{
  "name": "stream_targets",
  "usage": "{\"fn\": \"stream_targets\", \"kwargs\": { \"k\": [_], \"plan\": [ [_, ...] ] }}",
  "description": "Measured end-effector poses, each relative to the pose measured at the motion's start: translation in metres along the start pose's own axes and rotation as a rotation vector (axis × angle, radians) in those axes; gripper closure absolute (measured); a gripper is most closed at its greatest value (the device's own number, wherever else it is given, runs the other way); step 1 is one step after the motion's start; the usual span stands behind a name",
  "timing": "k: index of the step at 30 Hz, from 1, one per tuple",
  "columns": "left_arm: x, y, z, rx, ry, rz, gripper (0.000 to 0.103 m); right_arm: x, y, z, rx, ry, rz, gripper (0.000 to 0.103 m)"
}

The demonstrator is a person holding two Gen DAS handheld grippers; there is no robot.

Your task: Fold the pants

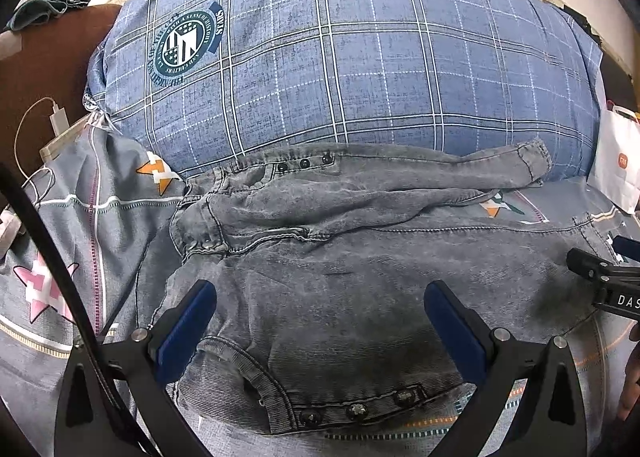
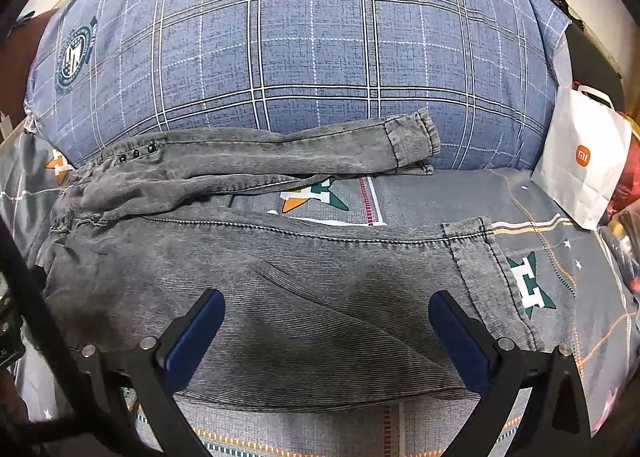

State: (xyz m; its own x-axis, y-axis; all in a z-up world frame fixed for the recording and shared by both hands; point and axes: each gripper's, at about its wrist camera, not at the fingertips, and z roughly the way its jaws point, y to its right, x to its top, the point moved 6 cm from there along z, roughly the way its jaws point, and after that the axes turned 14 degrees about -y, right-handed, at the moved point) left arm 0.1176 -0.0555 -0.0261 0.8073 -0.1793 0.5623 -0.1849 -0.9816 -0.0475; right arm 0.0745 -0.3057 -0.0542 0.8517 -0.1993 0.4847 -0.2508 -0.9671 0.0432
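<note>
Grey denim pants (image 2: 256, 257) lie on the bedsheet (image 2: 560, 217), barely folded as far as I can tell. The near leg sits flat right under both claws, the far leg is bunched against the big blue pillow (image 2: 304, 45). Left claw (image 1: 320, 331) and right claw (image 2: 326, 337) both hover wide apart, gripping nothing. Legs haven't been stacked, so most of the job's left.

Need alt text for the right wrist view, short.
Grey pants lie spread on a star-patterned bedsheet, legs apart, with the open right gripper over the nearer leg. Behind sit a blue plaid pillow and, at right, a white paper bag.
</note>
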Motion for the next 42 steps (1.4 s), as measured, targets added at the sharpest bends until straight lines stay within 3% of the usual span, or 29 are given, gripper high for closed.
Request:
{"fn": "stream_targets", "kwargs": {
  "k": [15,19,23,42],
  "plan": [
    [0.003,0.0,0.0,-0.01,-0.005,-0.012,0.0,0.0,-0.003,-0.001,0.003,0.007,-0.003,0.0],
    [0.011,-0.002,0.019,-0.133,-0.106,-0.029,0.0,0.0,-0.002,0.003,0.064,-0.021,0.02,0.0],
    [0.012,-0.011,0.014,-0.077,-0.074,-0.053,0.0,0.0,0.001,0.002,0.059,-0.018,0.031,0.0],
    [0.017,-0.005,0.008,-0.06,-0.067,-0.027,0.0,0.003,0.006,-0.003,0.089,-0.013,0.054,0.0]
  ]
}}
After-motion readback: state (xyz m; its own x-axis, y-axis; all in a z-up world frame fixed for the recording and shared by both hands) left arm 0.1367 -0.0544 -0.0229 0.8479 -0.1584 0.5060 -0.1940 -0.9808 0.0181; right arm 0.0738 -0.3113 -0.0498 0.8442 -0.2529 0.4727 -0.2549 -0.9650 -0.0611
